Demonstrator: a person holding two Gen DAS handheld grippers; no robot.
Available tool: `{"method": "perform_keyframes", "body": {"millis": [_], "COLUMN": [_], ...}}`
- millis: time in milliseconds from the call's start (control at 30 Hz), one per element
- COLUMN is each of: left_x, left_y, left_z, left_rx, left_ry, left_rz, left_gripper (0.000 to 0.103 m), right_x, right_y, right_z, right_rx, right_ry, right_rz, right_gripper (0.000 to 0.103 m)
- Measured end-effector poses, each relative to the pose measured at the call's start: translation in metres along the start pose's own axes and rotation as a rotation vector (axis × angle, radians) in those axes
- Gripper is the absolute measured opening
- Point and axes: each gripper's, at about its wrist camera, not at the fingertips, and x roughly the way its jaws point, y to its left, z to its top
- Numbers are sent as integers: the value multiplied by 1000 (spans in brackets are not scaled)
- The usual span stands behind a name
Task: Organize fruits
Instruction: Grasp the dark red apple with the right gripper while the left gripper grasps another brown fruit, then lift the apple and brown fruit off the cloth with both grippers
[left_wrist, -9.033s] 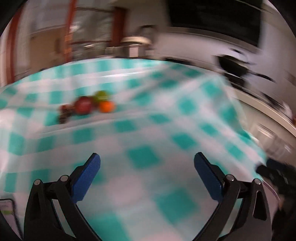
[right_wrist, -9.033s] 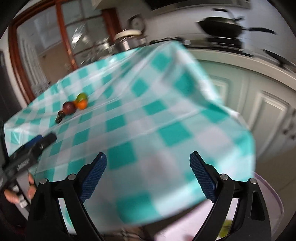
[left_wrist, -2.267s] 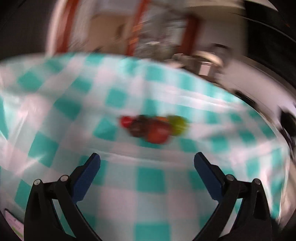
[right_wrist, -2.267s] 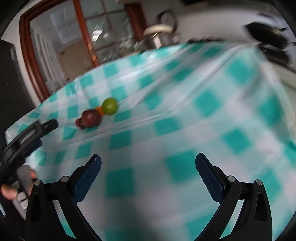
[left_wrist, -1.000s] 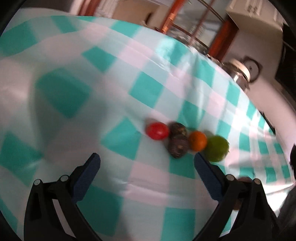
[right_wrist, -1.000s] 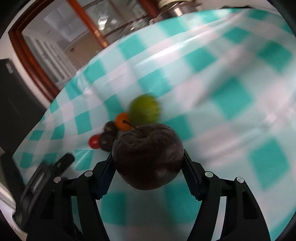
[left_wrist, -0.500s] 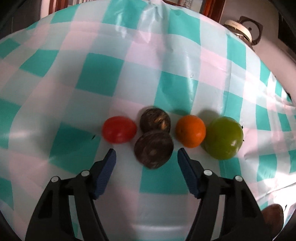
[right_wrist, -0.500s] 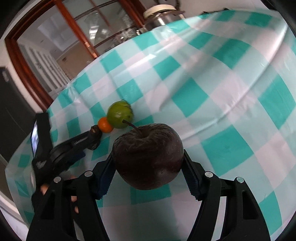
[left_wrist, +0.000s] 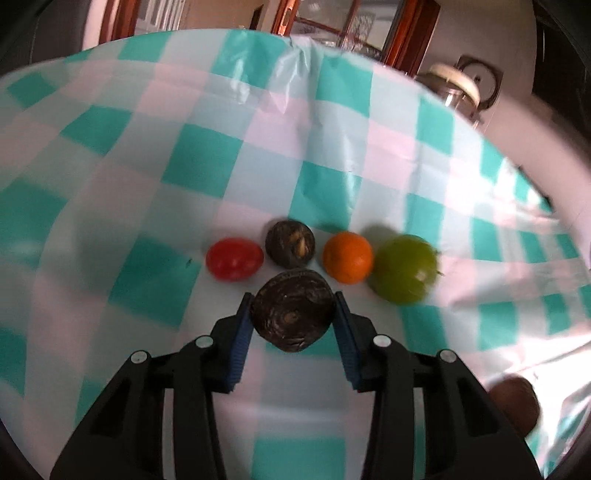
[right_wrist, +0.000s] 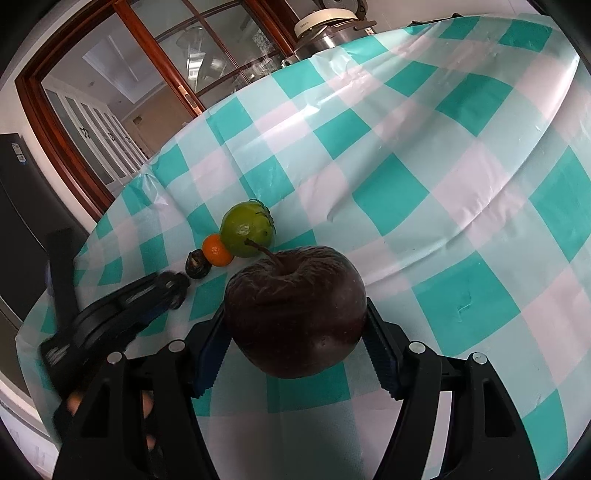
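Where the two wrist views overlap, these lines set out what shows and what does not:

Left gripper (left_wrist: 293, 314): its jaws have just been closing and now press both sides of a dark round fruit (left_wrist: 292, 309), low over the table (left_wrist: 221, 155).
Right gripper (right_wrist: 295, 334): its jaws stand partly apart, clamped on a dark wrinkled apple (right_wrist: 295, 310) with its stem up; the apple hides the cloth right behind it.
Row on the table: red tomato (left_wrist: 234, 259), second dark fruit (left_wrist: 290, 248), orange (left_wrist: 347, 257) and green fruit (left_wrist: 403, 268), close side by side just beyond the left jaws.
Hidden: in the right wrist view the left gripper's black body covers the tomato and the held fruit.
Blurred: a brown rounded shape (left_wrist: 515, 410) at the lower right edge of the left wrist view; cannot tell what it is.
Cut off: fingertips (right_wrist: 75, 400) of the person's left hand, only peeking out behind the gripper frames.
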Motion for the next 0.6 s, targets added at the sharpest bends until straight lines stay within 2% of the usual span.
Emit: {"method": "perform_keyframes", "body": {"millis": [200,600], "left_x": [-39,-72], "left_y": [4,12], "left_z": [-35,-68], "left_rx": [-19,-3], "left_ry": [-29,-36], "left_rz": [-47,-37], "left_gripper": [42,42], "right_x": [-1,-5], "right_y": [-3,-6], "right_z": [1,0], "right_rx": [10,29], "right_ry": [-10,-21], "right_rz": [17,-4], "right_gripper": [67,67]}}
